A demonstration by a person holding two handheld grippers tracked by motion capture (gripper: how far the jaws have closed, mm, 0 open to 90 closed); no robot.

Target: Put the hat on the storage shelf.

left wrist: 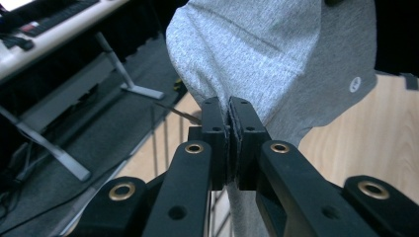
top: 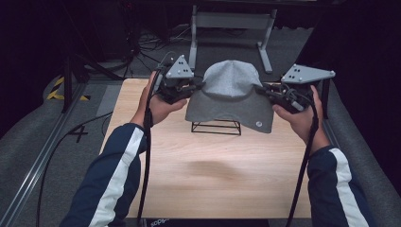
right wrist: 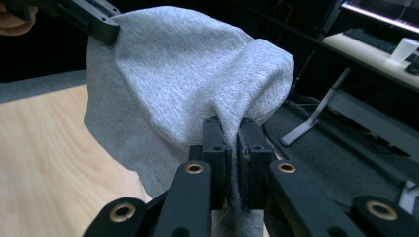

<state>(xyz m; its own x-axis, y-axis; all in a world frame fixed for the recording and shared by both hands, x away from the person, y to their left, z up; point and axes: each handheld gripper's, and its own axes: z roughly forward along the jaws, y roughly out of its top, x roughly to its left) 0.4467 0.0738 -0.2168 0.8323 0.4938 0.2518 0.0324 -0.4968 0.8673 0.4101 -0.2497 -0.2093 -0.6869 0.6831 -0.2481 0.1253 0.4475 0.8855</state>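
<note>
Grey cap [top: 230,92] stretched between left gripper [top: 195,86] and right gripper [top: 265,91], jaws clamped on opposite edges, above wire stand [top: 216,127].

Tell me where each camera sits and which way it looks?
High view: above the table, looking forward and down; forearms, hands and each tool holding the grey cap.
Left gripper view: rides the left tool, facing the cap.
Right gripper view: rides the right tool, facing the cap.
All share the cap.
</note>
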